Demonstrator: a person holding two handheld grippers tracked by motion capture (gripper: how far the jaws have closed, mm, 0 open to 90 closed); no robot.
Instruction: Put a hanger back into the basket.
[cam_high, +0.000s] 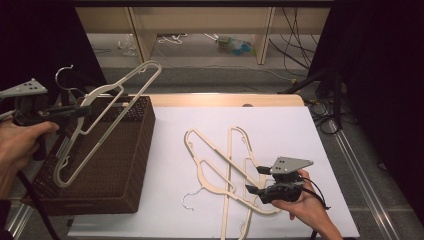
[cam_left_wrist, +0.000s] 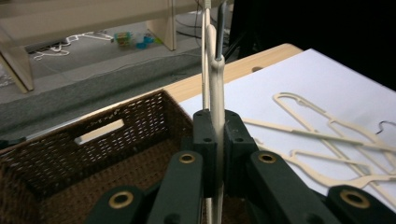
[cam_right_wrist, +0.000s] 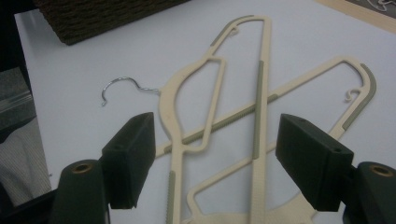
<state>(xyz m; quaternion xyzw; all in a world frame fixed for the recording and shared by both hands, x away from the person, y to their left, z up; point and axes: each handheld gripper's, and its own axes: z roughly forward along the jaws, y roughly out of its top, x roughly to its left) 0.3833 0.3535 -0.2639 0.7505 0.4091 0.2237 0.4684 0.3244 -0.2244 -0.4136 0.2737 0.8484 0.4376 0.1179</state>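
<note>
**A:** So your left hand (cam_high: 17, 145) is up at the left edge of the high view, forearm coming in from the bottom, with the left hand-held gripper (cam_high: 82, 111) pointing roughly level out over the wicker basket (cam_high: 132, 165). Jaws are clamped tight on the cream hanger (cam_high: 100, 117), right near its neck. In the left gripper view you can see the hanger's plastic squeezed between the two black pads, metal hook sticking up past them. The hanger hangs tilted in the air above the basket, not touching it as far as I can tell.

**B:** And your right side?

**A:** Your right hand (cam_high: 305, 202) sits low near the front right of the tabletop (cam_high: 300, 130). The right hand-held gripper (cam_high: 252, 179) has its jaws spread wide, nothing pinched. It's hovering just over the two crossed hangers (cam_high: 227, 165) lying flat on the white sheet. The right gripper view shows both pads standing apart on either side of where those hangers overlap, with one wire hook (cam_right_wrist: 123, 86) lying off to the left.

**B:** Touching them?

**A:** Can't tell, honestly. Close, though.
</note>
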